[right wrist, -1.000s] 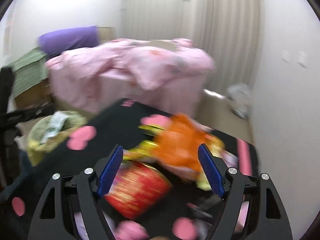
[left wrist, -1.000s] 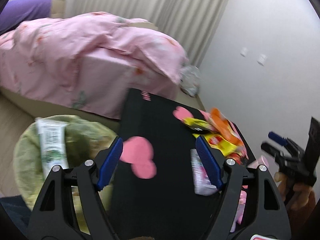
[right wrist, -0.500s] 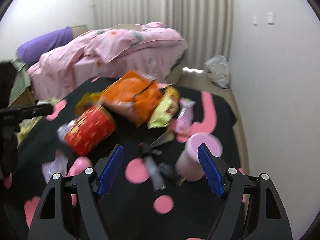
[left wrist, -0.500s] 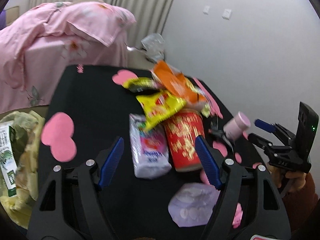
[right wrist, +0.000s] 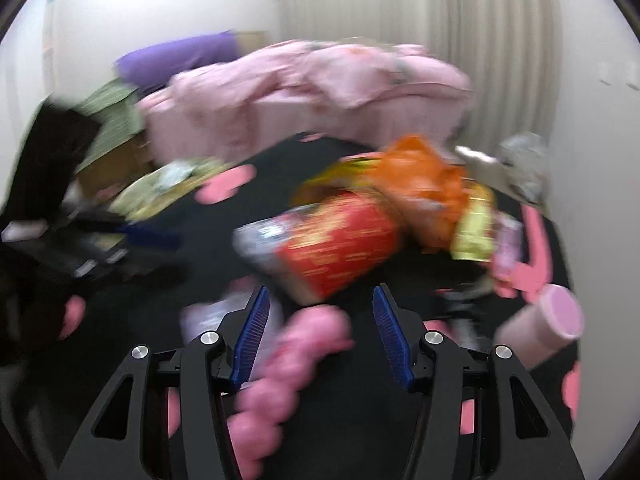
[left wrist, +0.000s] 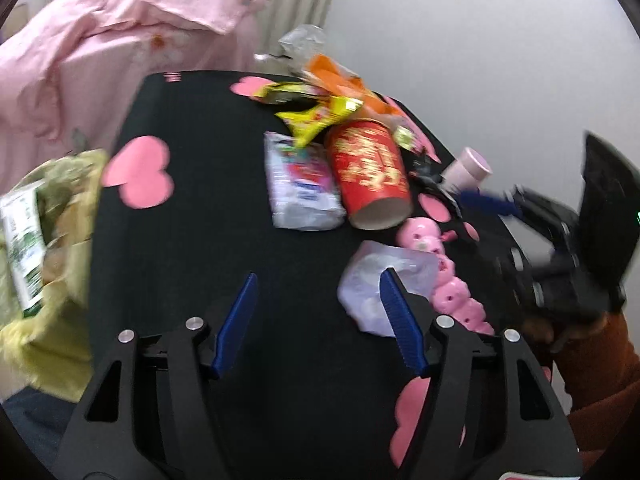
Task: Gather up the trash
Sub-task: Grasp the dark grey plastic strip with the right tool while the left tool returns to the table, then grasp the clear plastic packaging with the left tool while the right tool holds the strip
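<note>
over black mat [left wrist: 192, 264], both grippers closing, empty.

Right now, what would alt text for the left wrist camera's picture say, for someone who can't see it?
The left gripper, its blue-padded jaws closing on nothing yet, hangs over a black cloth strewn with litter: a tipped red cup, a white packet and snack wrappers. A lined trash bin sits left; the right gripper enters from the right.
</note>
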### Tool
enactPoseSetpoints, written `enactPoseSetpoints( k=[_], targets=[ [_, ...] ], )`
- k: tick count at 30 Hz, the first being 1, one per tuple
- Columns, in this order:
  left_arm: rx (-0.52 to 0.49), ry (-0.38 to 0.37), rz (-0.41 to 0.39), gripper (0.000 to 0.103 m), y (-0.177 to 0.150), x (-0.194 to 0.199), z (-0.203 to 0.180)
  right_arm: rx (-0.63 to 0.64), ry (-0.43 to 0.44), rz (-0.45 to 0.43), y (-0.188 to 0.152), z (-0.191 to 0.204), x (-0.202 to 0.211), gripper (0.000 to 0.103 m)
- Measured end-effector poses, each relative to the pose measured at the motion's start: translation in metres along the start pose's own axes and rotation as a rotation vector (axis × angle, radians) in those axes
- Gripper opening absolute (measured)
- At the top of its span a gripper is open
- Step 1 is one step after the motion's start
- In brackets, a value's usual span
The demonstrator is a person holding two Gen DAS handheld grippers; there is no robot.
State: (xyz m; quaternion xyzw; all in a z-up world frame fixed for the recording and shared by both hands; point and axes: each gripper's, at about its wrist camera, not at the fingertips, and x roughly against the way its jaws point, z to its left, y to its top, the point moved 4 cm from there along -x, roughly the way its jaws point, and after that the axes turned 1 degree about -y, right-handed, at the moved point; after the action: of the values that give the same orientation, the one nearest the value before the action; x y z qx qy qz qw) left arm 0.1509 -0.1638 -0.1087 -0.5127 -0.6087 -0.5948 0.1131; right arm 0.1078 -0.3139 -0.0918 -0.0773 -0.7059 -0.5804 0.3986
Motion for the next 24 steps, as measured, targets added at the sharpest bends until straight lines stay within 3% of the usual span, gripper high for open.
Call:
enactPoseSetpoints(
  k=[3, 6, 8, 11, 16, 20, 22, 24],
  targets=[
    [0.077, 0.014, -0.016, 0.06, 0.0, 0.009, 0.018, 0.119, 0.026, 0.064, -0.001, 0.028, -0.015, 0.051],
    [0.128, -0.022, 0.005, 0.06, -0.003, 0.009, 0.021, 0.141, -0.039, 0.066, 0.003, 0.024, -0.02, 0.051],
    [0.147, -0.077, 0.03, 0.057, -0.01, 0.006, 0.015, 0.098, -0.091, 0.047, 0.006, 0.008, -0.018, 0.051],
    [0.135, -0.152, 0.116, 0.044, -0.024, -0.012, -0.003, -0.074, -0.245, 0.008, 0.001, -0.042, -0.015, 0.051],
    [0.122, -0.155, 0.131, 0.037, -0.03, -0.021, -0.018, -0.182, -0.407, 0.036, -0.013, -0.097, -0.028, 0.051],
    [0.125, -0.147, 0.14, 0.034, -0.035, -0.02, -0.022, -0.247, -0.354, 0.084, -0.017, -0.116, -0.047, 0.051],
    [0.126, -0.163, 0.151, 0.031, -0.035, -0.02, -0.026, -0.263, -0.307, 0.114, -0.02, -0.119, -0.055, 0.034],
    [0.114, -0.166, 0.159, 0.029, -0.034, -0.022, -0.031, -0.263, -0.285, 0.106, -0.022, -0.113, -0.052, 0.028]
  ],
)
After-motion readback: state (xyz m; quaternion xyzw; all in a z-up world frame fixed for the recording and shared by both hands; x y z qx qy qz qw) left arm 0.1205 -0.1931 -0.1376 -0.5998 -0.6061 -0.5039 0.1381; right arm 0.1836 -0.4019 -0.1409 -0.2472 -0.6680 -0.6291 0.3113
